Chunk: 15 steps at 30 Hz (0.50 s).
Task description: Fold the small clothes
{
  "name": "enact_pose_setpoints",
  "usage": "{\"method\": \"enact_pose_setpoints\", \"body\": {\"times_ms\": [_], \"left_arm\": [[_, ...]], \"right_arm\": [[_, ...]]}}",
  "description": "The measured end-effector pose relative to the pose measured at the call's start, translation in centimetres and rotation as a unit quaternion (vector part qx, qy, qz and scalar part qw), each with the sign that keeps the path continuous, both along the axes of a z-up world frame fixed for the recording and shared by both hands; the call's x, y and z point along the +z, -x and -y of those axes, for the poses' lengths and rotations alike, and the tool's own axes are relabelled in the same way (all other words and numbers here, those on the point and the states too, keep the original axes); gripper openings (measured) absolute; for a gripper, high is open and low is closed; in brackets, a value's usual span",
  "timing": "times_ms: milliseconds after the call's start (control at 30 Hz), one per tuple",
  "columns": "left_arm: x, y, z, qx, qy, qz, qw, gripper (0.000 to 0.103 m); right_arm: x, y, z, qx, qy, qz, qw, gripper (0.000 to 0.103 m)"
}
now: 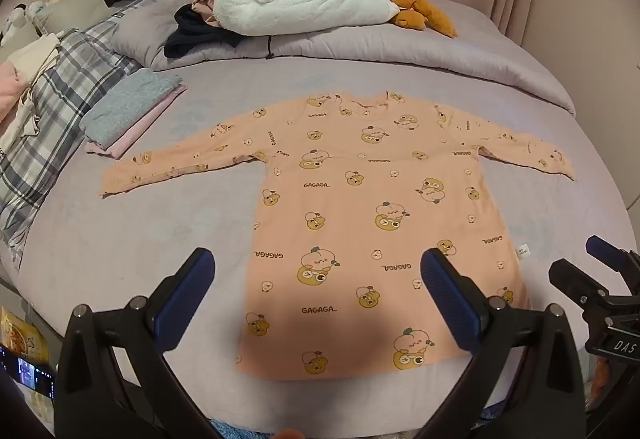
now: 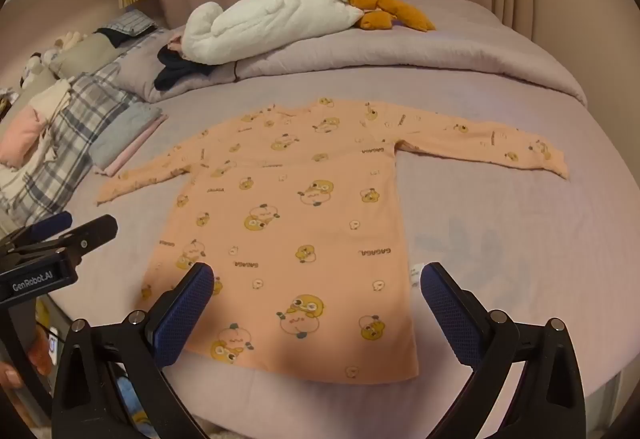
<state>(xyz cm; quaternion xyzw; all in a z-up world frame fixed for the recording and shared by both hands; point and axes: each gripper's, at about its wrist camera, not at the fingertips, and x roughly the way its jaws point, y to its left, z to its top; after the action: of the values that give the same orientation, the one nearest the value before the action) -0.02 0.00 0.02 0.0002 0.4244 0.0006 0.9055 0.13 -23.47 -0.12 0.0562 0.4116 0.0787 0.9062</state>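
Now the peach top (image 1: pixel 372 223) is lying flat on the bed (image 1: pixel 140 247), sleeves out, not folded yet. Both grippers, left (image 1: pixel 318 279) and right (image 2: pixel 316 293), are hovering with jaws wide, holding nothing. Next, I think, they are needing to grab a sleeve.

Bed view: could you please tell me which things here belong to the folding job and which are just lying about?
Belonging to the job:
- peach long-sleeved top, spread flat
- left hand-held gripper, open
- right hand-held gripper, open
- folded clothes stack, possibly already finished

Just lying about:
- white plush toy
- dark garment
- plaid bedding
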Motion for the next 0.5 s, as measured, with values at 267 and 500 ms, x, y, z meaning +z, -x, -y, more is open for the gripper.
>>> {"method": "enact_pose_setpoints", "body": {"times_ms": [267,500], "left_arm": [[0.01,-0.07,0.14,-0.003,0.004,-0.003,1.0,0.103],[0.23,-0.17,0.34,-0.003,0.007,-0.002,1.0,0.103]], "right_arm": [[0.0,0.01,-0.01,0.001,0.0,-0.002,1.0,0.102],[-0.01,0.0,-0.02,0.001,0.001,-0.002,1.0,0.102]]}}
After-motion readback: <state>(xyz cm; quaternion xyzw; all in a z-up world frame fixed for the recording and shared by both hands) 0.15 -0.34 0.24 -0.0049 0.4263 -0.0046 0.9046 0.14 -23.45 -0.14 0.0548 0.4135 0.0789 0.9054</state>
